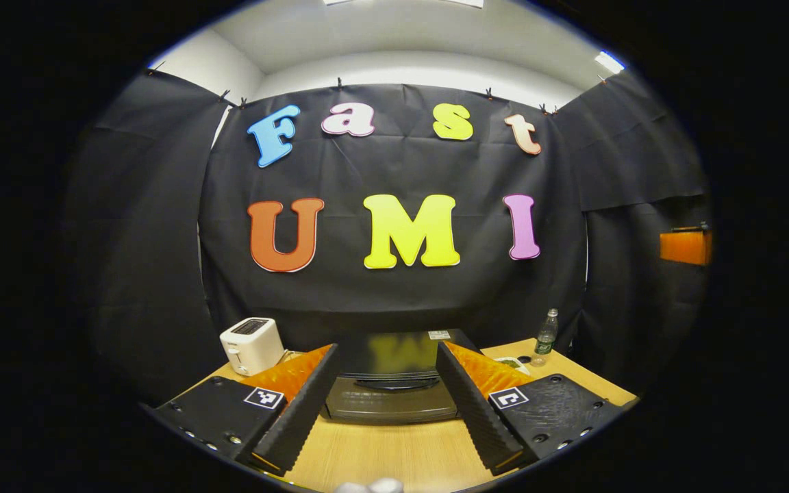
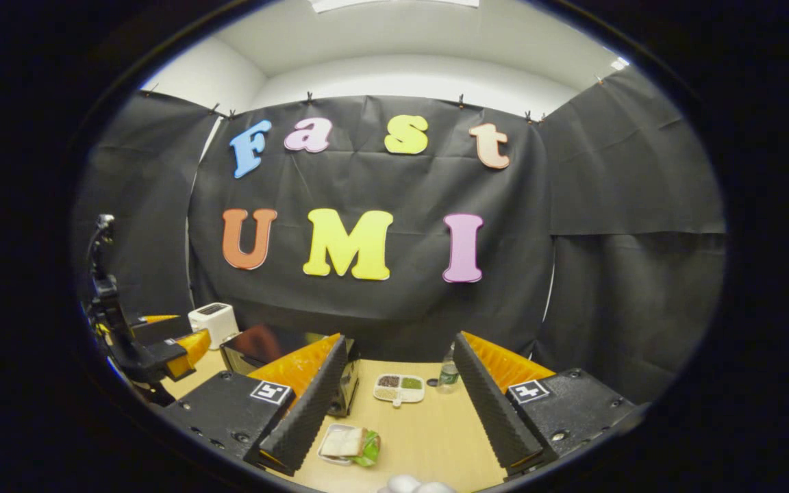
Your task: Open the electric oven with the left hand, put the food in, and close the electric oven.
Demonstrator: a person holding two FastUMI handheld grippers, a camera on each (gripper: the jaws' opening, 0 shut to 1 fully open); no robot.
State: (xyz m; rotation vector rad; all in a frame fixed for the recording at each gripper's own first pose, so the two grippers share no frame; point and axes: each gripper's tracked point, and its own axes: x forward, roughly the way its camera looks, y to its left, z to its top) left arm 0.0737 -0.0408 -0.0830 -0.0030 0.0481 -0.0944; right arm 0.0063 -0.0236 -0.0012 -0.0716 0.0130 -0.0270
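Left gripper (image 1: 387, 411), jaws spread wide and holding nothing, is facing the closed electric oven (image 1: 394, 383) dead ahead; its handle (image 1: 394, 385) is running crosswise.

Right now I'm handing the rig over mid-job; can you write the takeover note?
Left gripper: jaws open, empty, lined up with the black electric oven on the wooden table; its door is closed.
Right gripper: jaws open, empty, above the table near the sandwich on a small white tray.
A white divided dish and a clear plastic bottle stand farther back; the white toaster sits left of the oven.
Done: nothing yet.
Left: open the door, load the sandwich, close the door.
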